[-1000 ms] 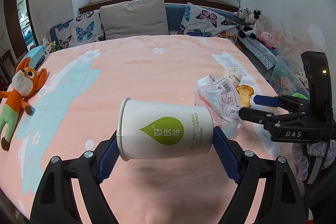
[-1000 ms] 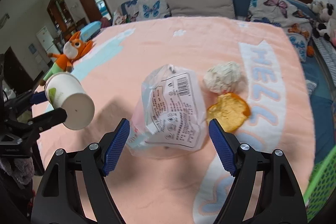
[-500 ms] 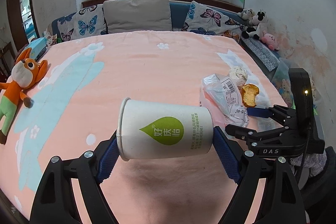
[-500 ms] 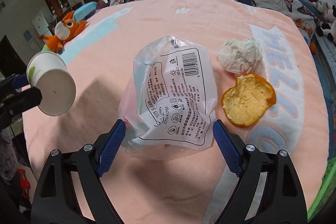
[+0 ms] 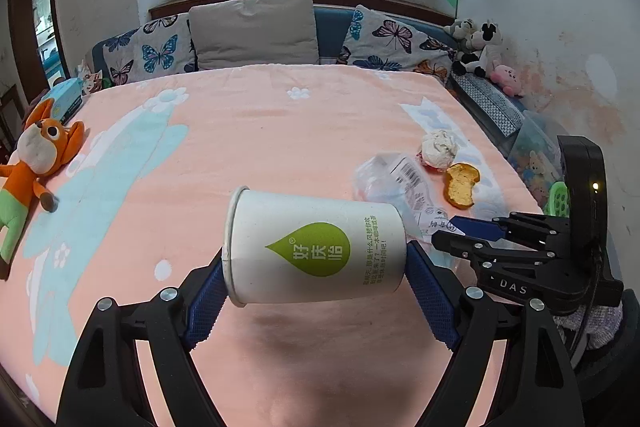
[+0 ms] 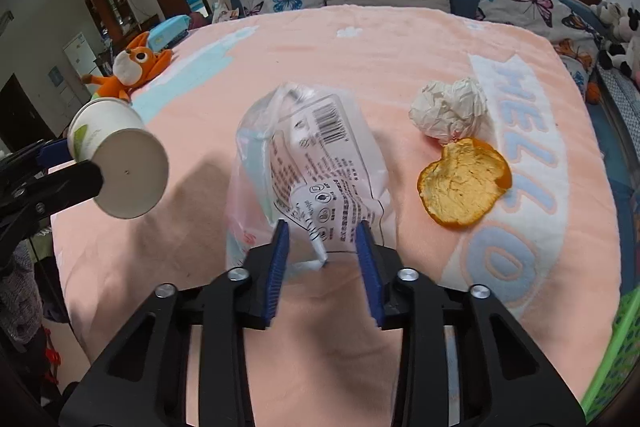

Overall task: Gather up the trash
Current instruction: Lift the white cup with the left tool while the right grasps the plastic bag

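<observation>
My left gripper [image 5: 316, 267] is shut on a white paper cup [image 5: 314, 253] with a green drop logo, held sideways above the pink bed; the cup also shows in the right wrist view [image 6: 120, 163]. My right gripper [image 6: 324, 251] has its jaws narrowed around the near end of a clear printed plastic bag [image 6: 308, 163], which lies crumpled on the bed [image 6: 360, 39]. The bag also shows in the left wrist view [image 5: 394, 183]. A crumpled white paper ball [image 6: 450, 111] and an orange peel [image 6: 464, 183] lie right of the bag.
An orange plush fox [image 5: 32, 163] lies at the bed's left edge. Pillows [image 5: 254, 29] line the headboard. A green basket [image 6: 616, 359] stands at the bed's right side. Plush toys [image 5: 480, 47] sit in the far right corner.
My right gripper moved forward onto the plastic bag and its jaws closed in on the bag's near end, bunching it. My left gripper kept holding the cup steady.
</observation>
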Demonstrator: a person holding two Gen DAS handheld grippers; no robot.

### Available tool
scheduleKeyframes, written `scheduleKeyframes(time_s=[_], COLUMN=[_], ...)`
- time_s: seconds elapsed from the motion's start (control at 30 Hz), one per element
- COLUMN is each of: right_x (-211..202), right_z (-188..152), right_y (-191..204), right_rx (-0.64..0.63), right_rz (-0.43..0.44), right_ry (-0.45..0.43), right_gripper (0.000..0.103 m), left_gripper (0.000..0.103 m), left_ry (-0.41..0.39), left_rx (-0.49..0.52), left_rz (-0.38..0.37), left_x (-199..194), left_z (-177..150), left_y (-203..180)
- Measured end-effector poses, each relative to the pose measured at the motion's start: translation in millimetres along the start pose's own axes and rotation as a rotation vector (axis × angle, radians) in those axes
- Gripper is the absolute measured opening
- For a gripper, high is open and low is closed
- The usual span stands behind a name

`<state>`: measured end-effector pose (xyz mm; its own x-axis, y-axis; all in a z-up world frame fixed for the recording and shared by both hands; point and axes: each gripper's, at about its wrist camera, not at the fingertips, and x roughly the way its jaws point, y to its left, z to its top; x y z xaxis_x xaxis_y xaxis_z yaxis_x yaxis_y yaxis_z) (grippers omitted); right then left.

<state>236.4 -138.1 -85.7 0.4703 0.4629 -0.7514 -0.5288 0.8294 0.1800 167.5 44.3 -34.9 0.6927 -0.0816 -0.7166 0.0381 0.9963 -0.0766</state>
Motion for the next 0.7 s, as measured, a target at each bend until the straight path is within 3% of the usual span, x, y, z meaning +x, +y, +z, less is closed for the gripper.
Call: scheduleKeyframes(time_s=[0.17,0.2,0.27,0.3,0.33,0.53,0.7], right_x=[-5,-6,-8,-9,-11,-2,16], right_z=[-10,-11,-14,-16,-17,-14,-10], right_y=[1,0,-1,-1,-2,-3,-8], right_rx=[0.006,0.010,0.026,0.034,0.042,0.050,0.074], right_rz=[0.004,0.011,0.006,0.006,0.011,0.034,0.053], right_ry=[0.006,0.009,0.001,-0.002,-0.009,0.007,0.038], right_gripper=[0.026,0.029,0.048,0.063,0.067,0.078,0.082], left_gripper=[0.081,0.081,0.081,0.081,0.081,0.081,0.081], left_ry=[-0.010,-0.011,-0.012,-0.012,-0.010,-0.006,-0.001], left_rx=[0.010,0.013,0.013,0.013,0.012,0.002,-0.004], left_rz=[-0.002,-0.003,-0.006,-0.005,-0.005,-0.002,0.000], left_x=[-5,-6,-7,-7,-7,-6,-4], left_z=[0,0,-1,-1,-1,-2,-3], left_y=[-4,-4,-4,-4,-4,-1,3])
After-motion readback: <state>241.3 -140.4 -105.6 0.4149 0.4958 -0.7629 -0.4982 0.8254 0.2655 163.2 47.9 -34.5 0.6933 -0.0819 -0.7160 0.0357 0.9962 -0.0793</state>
